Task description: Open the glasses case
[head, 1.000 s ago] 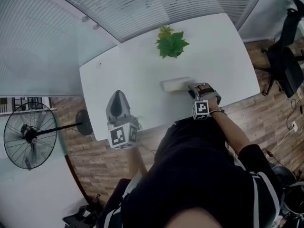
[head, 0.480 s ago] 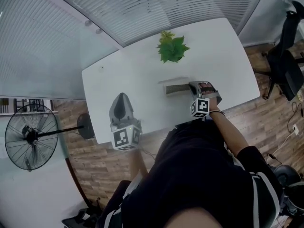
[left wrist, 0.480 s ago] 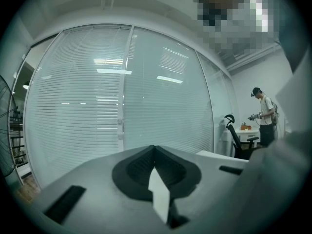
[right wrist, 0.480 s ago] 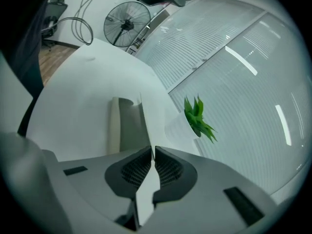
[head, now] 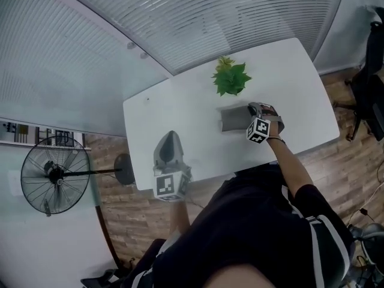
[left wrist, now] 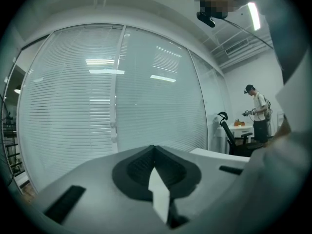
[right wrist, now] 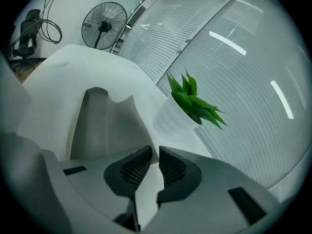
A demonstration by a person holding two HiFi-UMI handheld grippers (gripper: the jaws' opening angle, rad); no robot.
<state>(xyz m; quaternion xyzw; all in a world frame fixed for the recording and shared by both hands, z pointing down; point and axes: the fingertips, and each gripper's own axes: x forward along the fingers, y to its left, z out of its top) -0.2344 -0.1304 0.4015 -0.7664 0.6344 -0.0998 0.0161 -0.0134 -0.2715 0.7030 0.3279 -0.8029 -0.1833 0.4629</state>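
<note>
A white table point(head: 180, 107) is seen from above, set against a glass wall with closed blinds point(head: 180, 17). A white glasses case point(head: 233, 120) lies on the far right part of the table, just in front of a green potted plant point(head: 231, 80). The case is open and its grey inside is shown. The right gripper point(head: 252, 108) is held at the right end of the case, pointing down at it. In the right gripper view the white lid point(right wrist: 140, 123) is seen raised and running down into the narrow gap between the two dark pads point(right wrist: 131, 169). The jaws are opening slightly, with the lid's edge between them and apparently touched on both sides. The left gripper point(head: 170, 135) is held over the near left edge of the table, well apart from the case. Its jaws are pressed together with nothing between them, and it is pointed towards the blinds. A black pedestal fan point(head: 54, 176) stands on the wood floor to the left of the table. A standing person point(left wrist: 258, 113) is seen far off in the left gripper view
</note>
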